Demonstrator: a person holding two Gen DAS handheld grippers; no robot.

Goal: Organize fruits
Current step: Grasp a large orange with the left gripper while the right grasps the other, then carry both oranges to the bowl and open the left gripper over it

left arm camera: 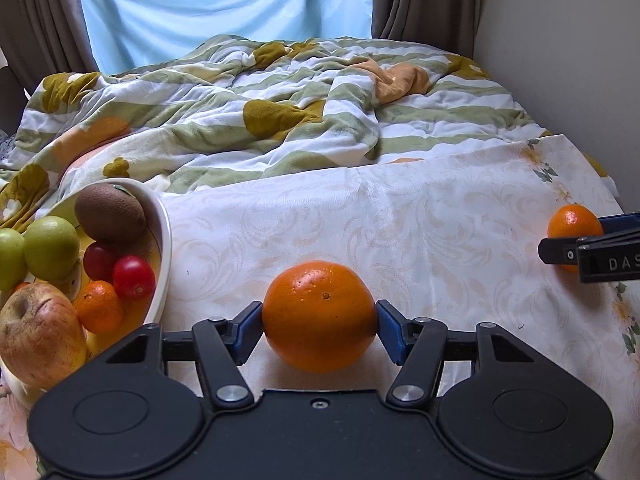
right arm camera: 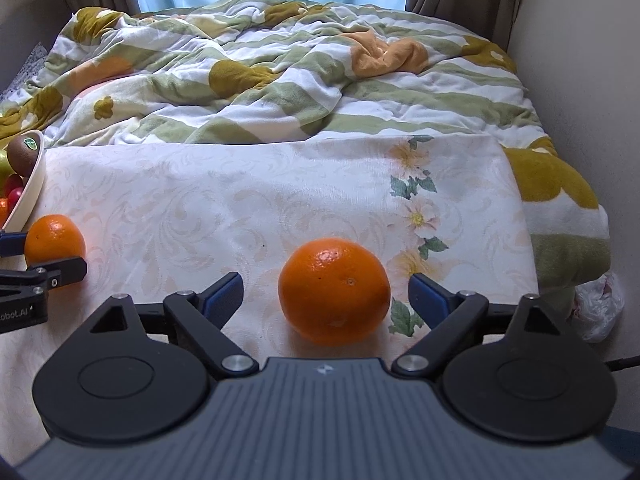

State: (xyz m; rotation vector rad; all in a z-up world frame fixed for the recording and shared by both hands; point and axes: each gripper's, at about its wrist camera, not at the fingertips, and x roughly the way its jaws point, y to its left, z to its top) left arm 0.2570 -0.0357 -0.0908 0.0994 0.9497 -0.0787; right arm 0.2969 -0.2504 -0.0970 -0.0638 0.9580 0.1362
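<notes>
In the left wrist view my left gripper (left arm camera: 319,322) is shut on an orange (left arm camera: 319,316) that rests on the white floral cloth (left arm camera: 400,220); both blue pads touch its sides. This orange also shows at the left of the right wrist view (right arm camera: 55,242). In the right wrist view my right gripper (right arm camera: 326,290) is open around a second orange (right arm camera: 334,291), with gaps on both sides. That orange shows at the right of the left wrist view (left arm camera: 573,226). A cream bowl (left arm camera: 165,240) at the left holds a kiwi (left arm camera: 110,212), green apples (left arm camera: 50,252), a red apple (left arm camera: 40,334), cherry tomatoes (left arm camera: 133,278) and a mandarin (left arm camera: 100,306).
A rumpled striped blanket (left arm camera: 260,100) covers the bed behind the cloth. Curtains (left arm camera: 224,4) hang at the back and a wall (right arm camera: 592,100) runs along the right. A white plastic bag (right arm camera: 598,306) lies at the cloth's right edge.
</notes>
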